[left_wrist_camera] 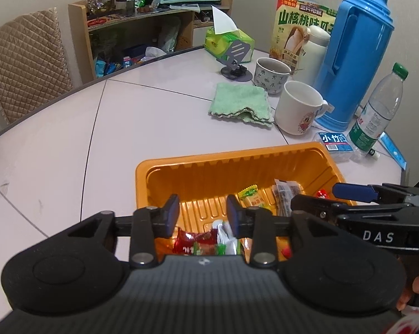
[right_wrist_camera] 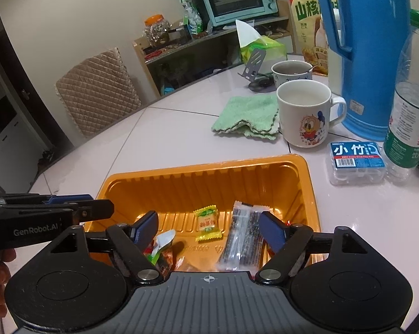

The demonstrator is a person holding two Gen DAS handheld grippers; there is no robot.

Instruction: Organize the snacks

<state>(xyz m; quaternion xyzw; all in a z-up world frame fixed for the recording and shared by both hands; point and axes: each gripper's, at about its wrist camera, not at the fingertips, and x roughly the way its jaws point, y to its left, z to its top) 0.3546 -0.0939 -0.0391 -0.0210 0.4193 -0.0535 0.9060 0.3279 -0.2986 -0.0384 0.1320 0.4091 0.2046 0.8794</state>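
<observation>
Right wrist view shows your right gripper released above the ribbed orange plastic tray, snacks below it. Your left gripper is also released, empty. Both hang close; you may knock them together or tip the light tray.

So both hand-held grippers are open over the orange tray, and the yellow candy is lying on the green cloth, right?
Not quite. The yellow candy lies inside the orange tray, not on the green cloth, as the right wrist view shows. The rest holds: the left hand-held gripper and right hand-held gripper are both open over the tray.
</observation>
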